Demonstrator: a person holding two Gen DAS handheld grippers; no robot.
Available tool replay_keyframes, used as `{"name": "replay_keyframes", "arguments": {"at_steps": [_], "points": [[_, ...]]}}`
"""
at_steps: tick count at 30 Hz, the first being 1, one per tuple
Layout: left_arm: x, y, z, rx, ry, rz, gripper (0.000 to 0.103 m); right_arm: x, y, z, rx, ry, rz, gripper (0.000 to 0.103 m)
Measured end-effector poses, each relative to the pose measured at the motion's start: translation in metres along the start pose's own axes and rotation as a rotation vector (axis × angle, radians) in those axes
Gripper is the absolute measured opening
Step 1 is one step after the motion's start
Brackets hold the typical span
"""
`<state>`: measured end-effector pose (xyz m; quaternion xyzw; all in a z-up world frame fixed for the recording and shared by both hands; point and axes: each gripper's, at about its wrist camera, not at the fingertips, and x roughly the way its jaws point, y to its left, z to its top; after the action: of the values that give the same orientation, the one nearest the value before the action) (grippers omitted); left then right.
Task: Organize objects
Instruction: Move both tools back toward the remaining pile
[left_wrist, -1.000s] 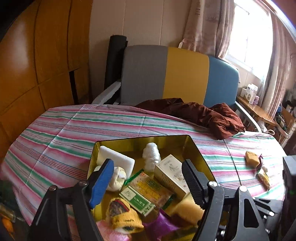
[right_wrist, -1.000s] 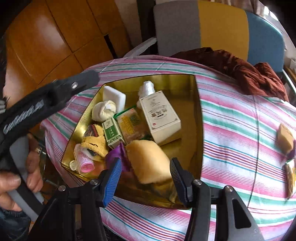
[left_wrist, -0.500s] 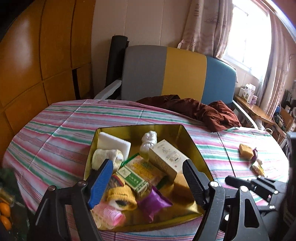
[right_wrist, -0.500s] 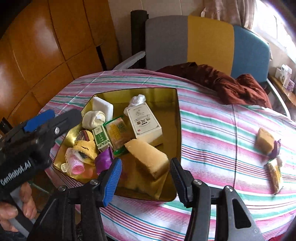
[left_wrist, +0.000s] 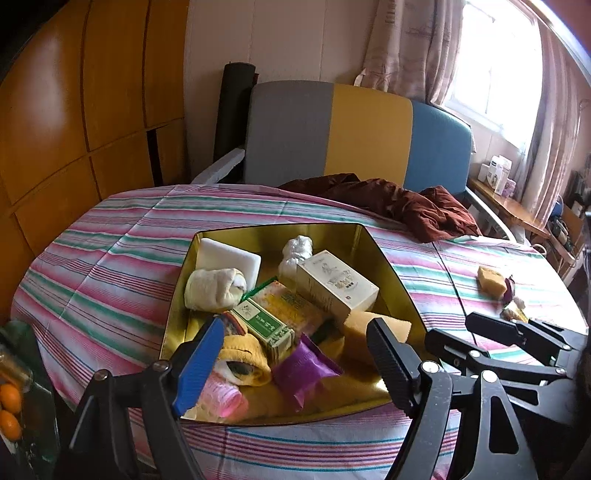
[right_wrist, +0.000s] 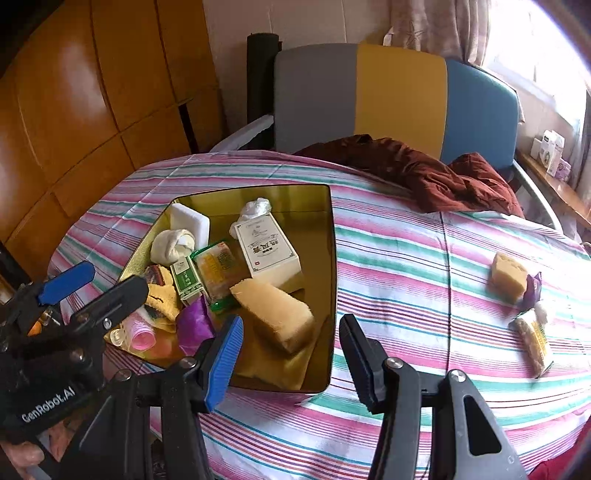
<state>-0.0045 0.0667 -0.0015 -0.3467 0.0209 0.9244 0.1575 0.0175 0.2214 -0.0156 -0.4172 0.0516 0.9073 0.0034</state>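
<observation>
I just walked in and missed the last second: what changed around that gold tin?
The right gripper let the yellow sponge go into the gold tin and backed away. The left gripper pulled back too, jaws just opening, empty. The tin's other contents stayed put.

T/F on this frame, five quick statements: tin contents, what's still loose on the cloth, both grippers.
1. The gold tin holds a yellow sponge. True.
2. The right gripper is clamped on that sponge. False: its jaws are open with nothing between them, and the sponge lies in the tin.
3. Another yellow sponge block lies on the striped tablecloth outside the tin. True.
4. The left gripper holds the purple packet. False: its jaws have just been opening and grip nothing; the packet lies in the tin.
5. The white box with printed label stands on the cloth beside the tin. False: it is inside the tin.
</observation>
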Motion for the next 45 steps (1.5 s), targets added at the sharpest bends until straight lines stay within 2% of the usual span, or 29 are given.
{"name": "replay_keyframes", "arguments": {"at_steps": [8,26,31,36,41,45], "points": [[-0.002,-0.017,-0.002,0.053,0.001,-0.022,0.081,-0.003,-0.019,-0.002,0.033,-0.002,-0.023,0.055],[0.003,-0.064,-0.001,0.165,0.017,-0.095,0.082,-0.008,-0.091,-0.013,0.14,0.026,-0.119,0.055],[0.004,-0.081,0.0,0.202,0.021,-0.123,0.082,-0.011,-0.131,-0.022,0.205,0.067,-0.138,0.055],[0.007,-0.1,0.0,0.238,0.031,-0.163,0.082,-0.018,-0.193,-0.036,0.322,0.121,-0.18,0.055],[0.01,-0.118,-0.002,0.271,0.04,-0.2,0.082,-0.034,-0.262,-0.054,0.471,0.147,-0.232,0.055],[0.014,-0.132,-0.003,0.296,0.055,-0.219,0.082,-0.045,-0.302,-0.062,0.557,0.155,-0.273,0.055]]}}
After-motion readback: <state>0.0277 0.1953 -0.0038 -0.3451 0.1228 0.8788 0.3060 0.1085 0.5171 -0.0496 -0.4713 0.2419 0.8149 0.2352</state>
